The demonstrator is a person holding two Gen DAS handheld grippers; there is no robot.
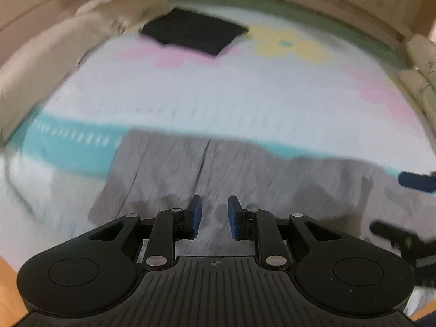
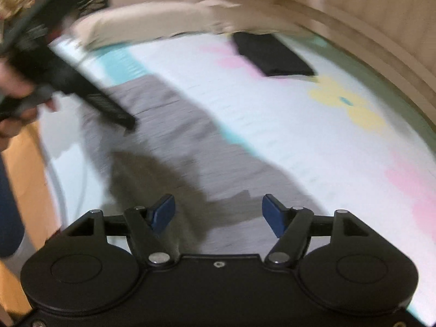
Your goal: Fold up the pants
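Grey pants point(image 1: 190, 169) lie spread flat on a white mat with pastel flowers point(image 1: 218, 87). My left gripper point(image 1: 214, 216) hovers over the near part of the pants, its jaws partly open with nothing between them. My right gripper point(image 2: 218, 212) is wide open and empty above the grey pants point(image 2: 196, 158). The left gripper body point(image 2: 81, 87), held by a hand, shows at the upper left of the right wrist view. The right gripper's blue pad point(image 1: 414, 181) shows at the right edge of the left wrist view. Both views are motion-blurred.
A folded black garment point(image 1: 193, 31) lies at the far side of the mat; it also shows in the right wrist view point(image 2: 272, 54). A beige cushion or sofa edge point(image 1: 35, 62) borders the mat on the left. Wooden floor point(image 2: 24, 169) lies beside the mat.
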